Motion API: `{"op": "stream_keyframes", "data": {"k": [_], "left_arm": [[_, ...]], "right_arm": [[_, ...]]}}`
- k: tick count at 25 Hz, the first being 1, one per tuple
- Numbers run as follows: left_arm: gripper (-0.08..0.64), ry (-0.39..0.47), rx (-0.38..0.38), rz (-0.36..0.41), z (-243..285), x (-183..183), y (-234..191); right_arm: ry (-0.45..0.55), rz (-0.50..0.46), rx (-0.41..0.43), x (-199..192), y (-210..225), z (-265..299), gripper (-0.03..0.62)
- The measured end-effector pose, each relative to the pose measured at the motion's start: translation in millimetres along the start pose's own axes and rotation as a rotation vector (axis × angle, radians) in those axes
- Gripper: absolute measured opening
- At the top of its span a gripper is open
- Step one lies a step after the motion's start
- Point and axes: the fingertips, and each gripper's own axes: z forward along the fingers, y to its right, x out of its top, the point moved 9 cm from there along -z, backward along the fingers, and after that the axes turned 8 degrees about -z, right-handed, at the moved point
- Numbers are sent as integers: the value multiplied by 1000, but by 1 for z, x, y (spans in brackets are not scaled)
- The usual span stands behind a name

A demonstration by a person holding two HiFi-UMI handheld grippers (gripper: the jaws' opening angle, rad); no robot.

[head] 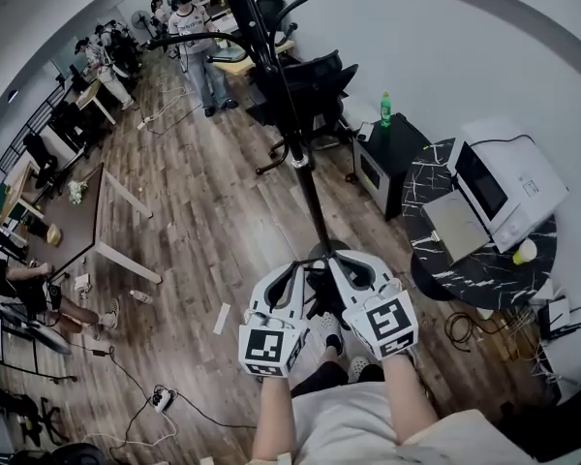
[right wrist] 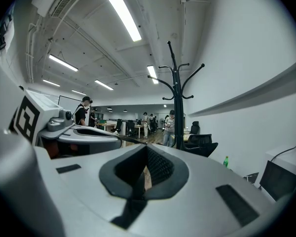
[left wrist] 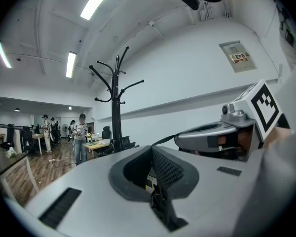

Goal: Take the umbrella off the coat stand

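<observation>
— Wood floor (head: 213, 221) round us, big black coat stand (head: 300, 160) dead ahead, base just beyond our tips.
— Yep. We can't tell where the umbrella is. L gripper (head: 300, 267) & R gripper (head: 341, 258) side by side, both claws pressed together, empty.

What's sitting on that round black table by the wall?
A white appliance, a grey slab and a small yellow thing. The table hides whatever lies under it.
</observation>
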Motion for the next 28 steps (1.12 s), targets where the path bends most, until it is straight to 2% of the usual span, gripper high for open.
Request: {"op": "stream_keyframes", "data": {"k": [4,28], "left_arm": [[21,-3,1,-4,-2,-2,-2],[21,-2,24,-29,-23,-13,-11]], "right_arm": [[20,-3,5,1,-4,0,8],[-4,-12,54,-4,-28,4,8]]}}
